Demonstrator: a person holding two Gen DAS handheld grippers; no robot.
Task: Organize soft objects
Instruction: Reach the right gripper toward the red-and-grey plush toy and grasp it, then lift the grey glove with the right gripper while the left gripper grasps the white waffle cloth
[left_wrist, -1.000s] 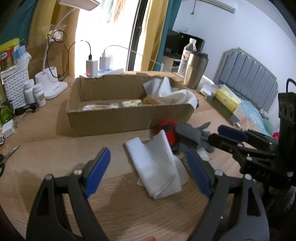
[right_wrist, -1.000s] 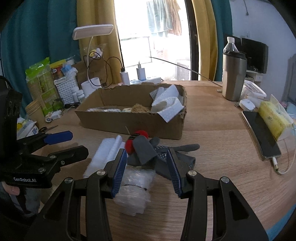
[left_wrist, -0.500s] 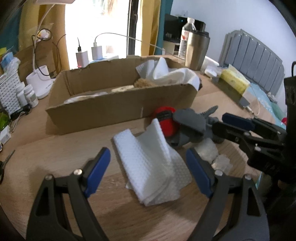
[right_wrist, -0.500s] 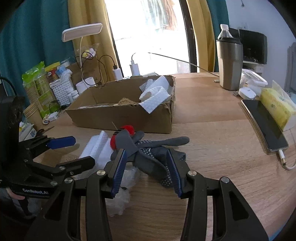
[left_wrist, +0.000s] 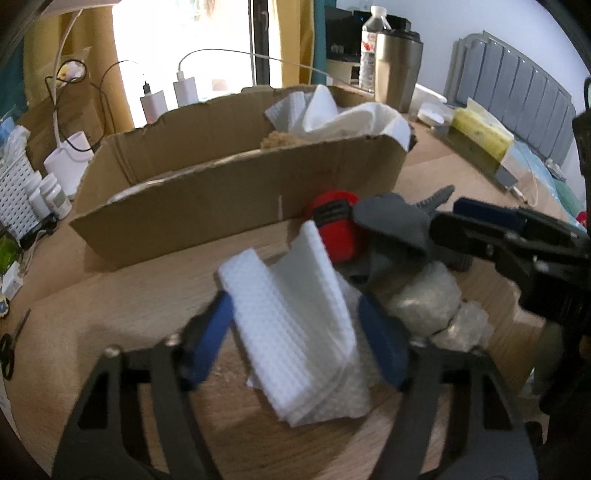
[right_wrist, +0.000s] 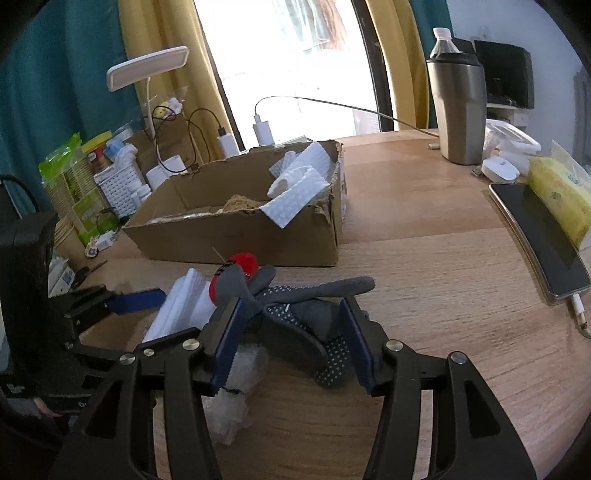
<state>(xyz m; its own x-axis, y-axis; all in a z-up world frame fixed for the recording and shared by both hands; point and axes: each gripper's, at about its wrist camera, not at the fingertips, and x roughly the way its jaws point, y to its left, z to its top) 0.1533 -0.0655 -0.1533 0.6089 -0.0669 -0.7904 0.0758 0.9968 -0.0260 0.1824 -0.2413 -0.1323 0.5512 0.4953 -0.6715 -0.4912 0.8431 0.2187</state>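
Observation:
A folded white waffle cloth (left_wrist: 295, 325) lies on the wooden table in front of the cardboard box (left_wrist: 221, 206). My left gripper (left_wrist: 295, 332) straddles it, jaws closing, blue pads at its two edges without squeezing it. A grey dotted glove (right_wrist: 295, 317) lies to the right, next to a red piece with a black label (right_wrist: 242, 262). My right gripper (right_wrist: 290, 339) is low over the glove, jaws opening, the glove between the pads but not pinched. Crumpled clear plastic wrap (right_wrist: 236, 373) lies under both. White cloths (right_wrist: 299, 184) are inside the box.
A steel tumbler (right_wrist: 458, 110), a phone (right_wrist: 535, 236) and a yellow tissue pack (right_wrist: 561, 199) stand on the right. A desk lamp (right_wrist: 147, 68), chargers, a white basket (left_wrist: 14, 195) and scissors (left_wrist: 7, 350) crowd the left.
My left gripper has dropped forward onto the white cloth and its jaws have narrowed around it. The right gripper has moved in over the grey glove and its jaws have widened a little.

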